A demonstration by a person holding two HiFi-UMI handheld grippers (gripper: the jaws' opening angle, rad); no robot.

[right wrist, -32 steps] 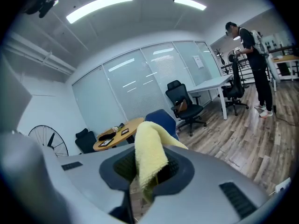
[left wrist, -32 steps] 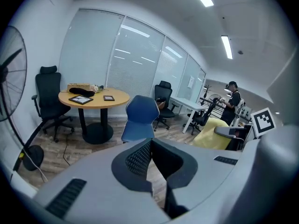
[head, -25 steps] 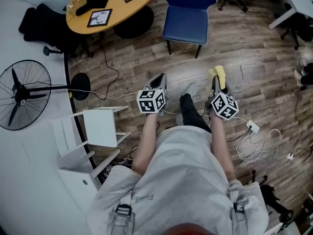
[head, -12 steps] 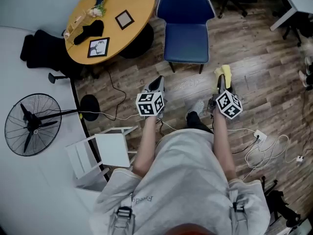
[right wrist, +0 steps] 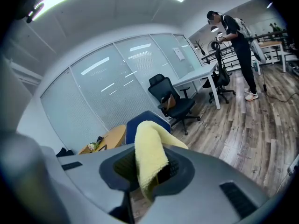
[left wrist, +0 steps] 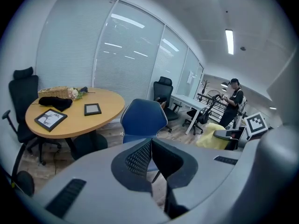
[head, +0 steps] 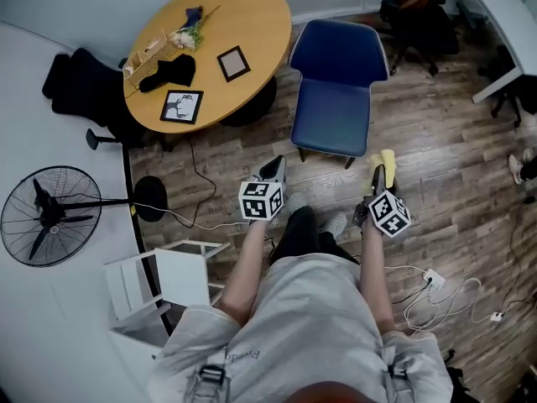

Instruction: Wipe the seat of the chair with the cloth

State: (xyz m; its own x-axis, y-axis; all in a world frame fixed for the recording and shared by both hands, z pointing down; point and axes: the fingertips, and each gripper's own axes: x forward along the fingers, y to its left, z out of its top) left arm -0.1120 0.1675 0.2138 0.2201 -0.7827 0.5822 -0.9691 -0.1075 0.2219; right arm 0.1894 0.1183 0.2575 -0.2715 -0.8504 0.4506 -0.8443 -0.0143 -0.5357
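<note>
The blue chair [head: 336, 91] stands on the wood floor ahead of me, its seat bare; it also shows past the left jaws as the blue chair [left wrist: 142, 118]. My right gripper [head: 380, 164] is shut on a yellow cloth [head: 382, 159], held just short of the chair's front right leg. In the right gripper view the yellow cloth [right wrist: 149, 157] drapes over the closed jaws of the right gripper [right wrist: 147, 171]. My left gripper [head: 274, 170] is shut with nothing in it, left of the chair's front; its pads meet at the left gripper [left wrist: 150, 164].
A round wooden table [head: 210, 44] with picture frames, a black cloth and flowers stands left of the chair. A floor fan [head: 42, 217], a white stool [head: 164, 275], floor cables [head: 436, 288] and black office chairs [head: 419, 7] surround me. A person [right wrist: 238, 45] stands far off.
I have stepped toward the blue chair; both grippers came closer to its front edge. The right stays closed on the cloth and the left stays closed.
</note>
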